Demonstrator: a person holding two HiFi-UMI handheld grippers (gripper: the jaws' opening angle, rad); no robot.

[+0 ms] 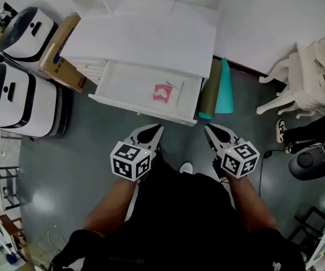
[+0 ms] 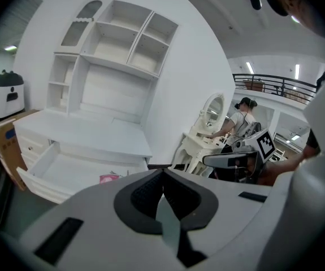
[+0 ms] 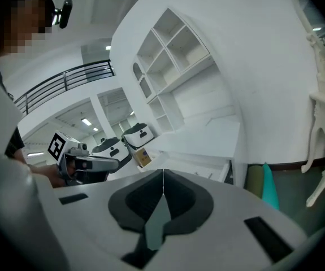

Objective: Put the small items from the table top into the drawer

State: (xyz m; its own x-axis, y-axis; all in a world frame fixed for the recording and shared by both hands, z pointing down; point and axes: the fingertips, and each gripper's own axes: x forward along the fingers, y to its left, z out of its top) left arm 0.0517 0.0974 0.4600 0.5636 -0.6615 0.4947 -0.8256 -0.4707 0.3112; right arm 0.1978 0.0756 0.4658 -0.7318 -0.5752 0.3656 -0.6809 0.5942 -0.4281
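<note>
Both claws hang close in front of the person's body, well short of the furniture. The left claw [image 1: 157, 130] has its jaws pressed together with nothing between them. The right claw [image 1: 209, 130] is likewise closed on nothing; in each gripper view the dark pads meet along a single seam. Beyond them, across a strip of grey floor [image 1: 66, 168], the drawer [image 1: 125, 83] stands open below the white table [image 1: 145, 41], and two rolled mats [image 1: 219, 89], one green and one teal, lean at its right side. A pink packet [image 1: 163, 93] lies flat on the drawer's bottom, toward the right half, with a thin pale sliver [image 1: 174, 85] just beside it that is too small to name. The packet looks like a light, soft sachet with little stiffness. It would probably buckle if squeezed across its middle, so a pinch on one edge or corner, with one jaw slid beneath it, seems the safest hold, and it should need hardly any force. Farther on, no small item can be made out on the table top from here, so the task looks at or near its end.
</note>
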